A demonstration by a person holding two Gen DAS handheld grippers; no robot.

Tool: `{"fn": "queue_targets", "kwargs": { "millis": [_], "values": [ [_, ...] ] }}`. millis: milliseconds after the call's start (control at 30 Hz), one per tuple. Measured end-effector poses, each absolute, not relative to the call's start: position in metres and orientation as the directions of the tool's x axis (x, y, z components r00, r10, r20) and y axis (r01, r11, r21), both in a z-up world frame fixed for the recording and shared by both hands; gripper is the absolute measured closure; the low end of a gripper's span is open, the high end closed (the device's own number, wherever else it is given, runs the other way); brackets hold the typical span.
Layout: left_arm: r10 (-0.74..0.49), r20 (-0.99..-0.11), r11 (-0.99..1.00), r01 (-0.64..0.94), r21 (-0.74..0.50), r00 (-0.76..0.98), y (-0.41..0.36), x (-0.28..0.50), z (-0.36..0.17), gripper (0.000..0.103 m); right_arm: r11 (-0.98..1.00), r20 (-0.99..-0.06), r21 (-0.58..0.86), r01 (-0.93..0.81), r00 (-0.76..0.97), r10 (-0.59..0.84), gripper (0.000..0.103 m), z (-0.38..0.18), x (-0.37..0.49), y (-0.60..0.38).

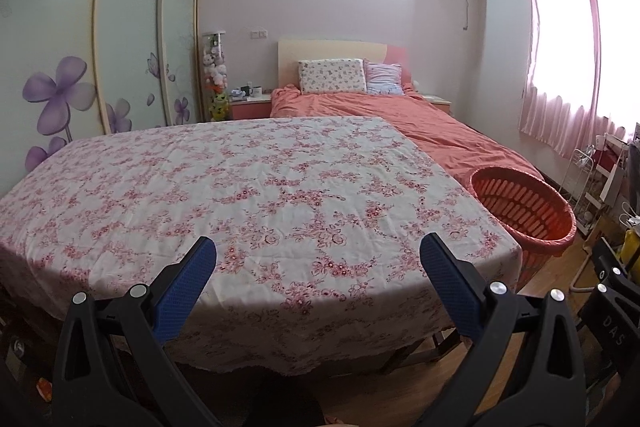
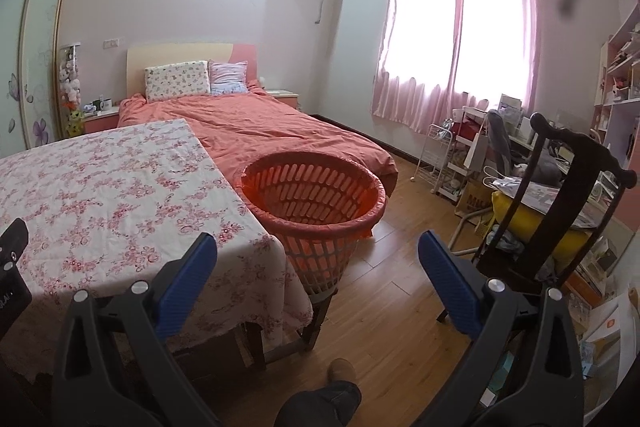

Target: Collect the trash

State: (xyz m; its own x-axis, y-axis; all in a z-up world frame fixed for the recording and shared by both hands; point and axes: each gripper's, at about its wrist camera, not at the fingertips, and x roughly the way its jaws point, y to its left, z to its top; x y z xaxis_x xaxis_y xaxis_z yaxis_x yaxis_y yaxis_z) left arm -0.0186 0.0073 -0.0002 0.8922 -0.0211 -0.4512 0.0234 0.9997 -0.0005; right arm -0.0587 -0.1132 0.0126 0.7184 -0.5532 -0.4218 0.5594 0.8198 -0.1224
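Blue-padded fingers frame the bottom of both views, and on each tool you hold them spread wide with nothing between them. Your left gripper [image 1: 318, 253] hangs over the near edge of the table [image 1: 240, 187], whose pink floral cloth [image 1: 200, 167] fills the middle of the left wrist view; no trash shows on it. Your right gripper [image 2: 318, 253] sits off the table's right corner, above the wooden floor [image 2: 392, 307], with your trouser leg [image 2: 320, 403] and a tan shoe [image 2: 342, 371] at the bottom centre.

Just beyond the right gripper, at the centre of the right wrist view, the orange slatted basket [image 2: 316, 195] stands on a low dark stool [image 2: 316, 311], close against the table's right edge; its inside looks empty. To the right stands a dark wooden chair [image 2: 560, 195] beside a cluttered desk [image 2: 520, 155]. Further back, a bed [image 2: 248, 127] with a coral cover runs to the far wall, two pillows [image 2: 180, 81] at its headboard. Pink curtains [image 2: 452, 31] glow in the upper right, and a wardrobe [image 1: 120, 27] with purple flowers fills the upper left of the left wrist view.
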Motion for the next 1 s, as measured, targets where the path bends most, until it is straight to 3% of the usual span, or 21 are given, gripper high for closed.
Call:
{"fn": "queue_targets", "kwargs": {
  "millis": [267,1000],
  "values": [
    [0.044,-0.414,0.999,-0.032,0.036,0.909,0.010,-0.028,0.009,0.003,0.820,-0.417,-0.118,0.560,0.721,-0.553,0.004,0.014,-0.062,-0.111],
    [0.009,-0.463,1.000,-0.012,-0.005,0.887,0.016,-0.030,0.006,0.003,0.831,-0.417,-0.111,0.546,0.733,-0.537,0.004,0.016,-0.071,-0.102]
  ]
}}
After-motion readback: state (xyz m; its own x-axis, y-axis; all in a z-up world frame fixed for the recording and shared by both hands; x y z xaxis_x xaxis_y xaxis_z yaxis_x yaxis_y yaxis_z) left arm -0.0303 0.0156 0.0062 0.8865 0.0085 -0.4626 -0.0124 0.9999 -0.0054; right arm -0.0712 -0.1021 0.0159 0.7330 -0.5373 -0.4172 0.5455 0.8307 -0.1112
